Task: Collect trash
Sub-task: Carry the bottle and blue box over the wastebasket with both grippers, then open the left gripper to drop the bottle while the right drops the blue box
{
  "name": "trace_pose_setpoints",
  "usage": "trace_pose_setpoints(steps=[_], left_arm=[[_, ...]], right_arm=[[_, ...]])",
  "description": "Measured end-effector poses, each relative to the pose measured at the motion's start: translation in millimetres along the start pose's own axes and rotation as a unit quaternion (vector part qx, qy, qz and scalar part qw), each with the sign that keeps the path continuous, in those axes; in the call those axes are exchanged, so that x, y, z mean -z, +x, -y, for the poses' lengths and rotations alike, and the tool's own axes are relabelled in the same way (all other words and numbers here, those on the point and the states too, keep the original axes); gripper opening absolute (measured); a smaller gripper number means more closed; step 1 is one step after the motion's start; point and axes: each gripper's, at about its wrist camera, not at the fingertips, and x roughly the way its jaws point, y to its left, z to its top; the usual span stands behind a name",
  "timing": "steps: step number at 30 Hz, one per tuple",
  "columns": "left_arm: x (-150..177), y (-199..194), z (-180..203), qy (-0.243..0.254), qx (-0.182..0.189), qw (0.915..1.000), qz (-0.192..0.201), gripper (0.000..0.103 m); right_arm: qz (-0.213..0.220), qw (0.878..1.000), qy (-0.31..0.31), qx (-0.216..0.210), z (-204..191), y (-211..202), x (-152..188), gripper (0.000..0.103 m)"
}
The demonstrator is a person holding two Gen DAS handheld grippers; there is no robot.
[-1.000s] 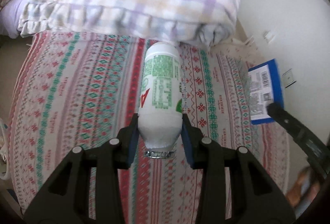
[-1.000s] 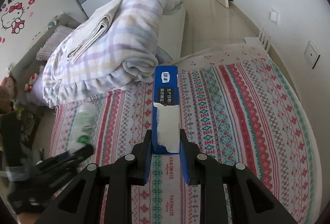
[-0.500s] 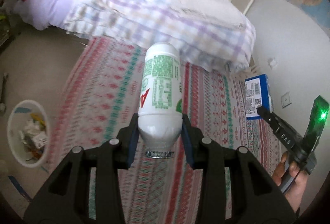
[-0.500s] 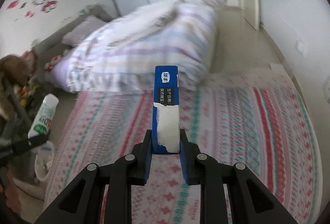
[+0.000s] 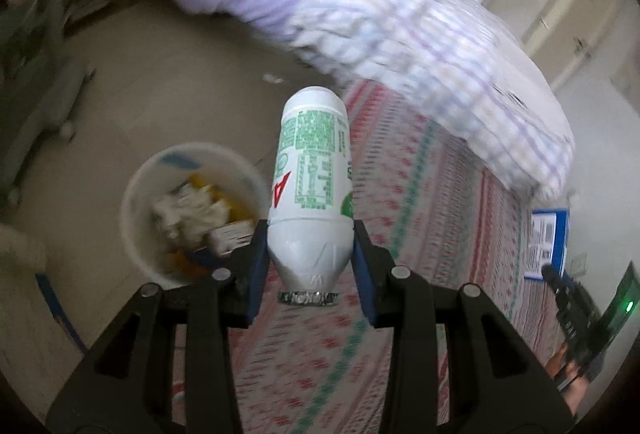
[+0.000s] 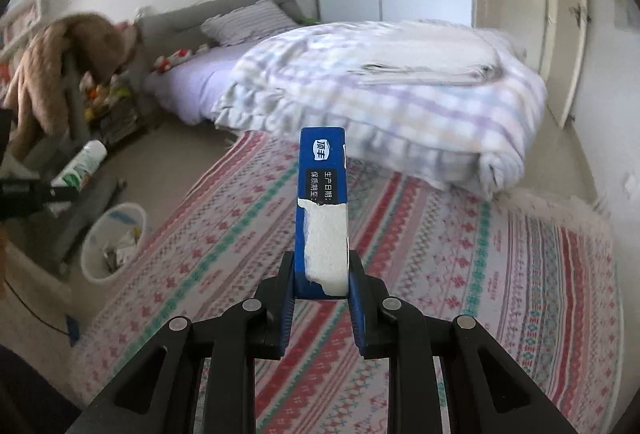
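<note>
1. The left gripper (image 5: 310,254), a matte black plastic frame of two forked, angular arms, is showing four round silver screw heads across its linkages.
2. Its fingers (image 5: 256,266) are wearing flat blue pads on their inner faces.
3. The right gripper (image 6: 320,286) is showing the same black build, four silver screws and blue-padded fingers (image 6: 286,314).
4. In the left wrist view, the right gripper's black body is glowing with a small green light, with part of a hand (image 5: 566,370) showing on it.

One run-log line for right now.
left gripper: shut on white bottle | right gripper: shut on blue box | white bin: on floor, holds trash
</note>
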Motion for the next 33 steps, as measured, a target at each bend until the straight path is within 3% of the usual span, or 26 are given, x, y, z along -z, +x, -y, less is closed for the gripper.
trace_pose_setpoints(steps=[7,9,14,17,22,27,30,31,33], left_arm=[[28,11,-63,-0.068,0.018,0.9974,-0.014,0.04],[28,44,-79,-0.085,0.027,0.9957,-0.023,0.04],[32,77,-145,-0.134,0.036,0.9896,-0.037,0.04],[22,103,-161,-0.155,0.045,0.9855,-0.054,0.04],[26,126,-151,-0.137,0.055,0.9839,-0.1,0.04],[32,149,-134,-0.104,0.037,0.9846,-0.136,0.04],[28,160,-127,-0.083,0.016,0.9873,-0.134,0.041],[25,171,-125,-0.062,-0.017,0.988,-0.141,0.044],[24,187,-125,-0.034,-0.056,0.9838,-0.167,0.067]], right_arm=[[0.013,0.999,-0.05,-0.006,-55,5,7,0.024],[0.004,0.998,-0.061,-0.016,-69,12,12,0.024],[-0.025,0.996,-0.072,-0.045,-96,28,26,0.024],[-0.035,0.995,-0.072,-0.059,-109,37,30,0.024],[-0.054,0.993,-0.07,-0.083,-131,52,38,0.024],[-0.065,0.99,-0.075,-0.097,-149,62,46,0.024],[-0.069,0.989,-0.074,-0.105,-155,65,49,0.024],[-0.069,0.989,-0.074,-0.107,-157,66,49,0.024],[-0.07,0.989,-0.072,-0.111,-159,67,49,0.024]])
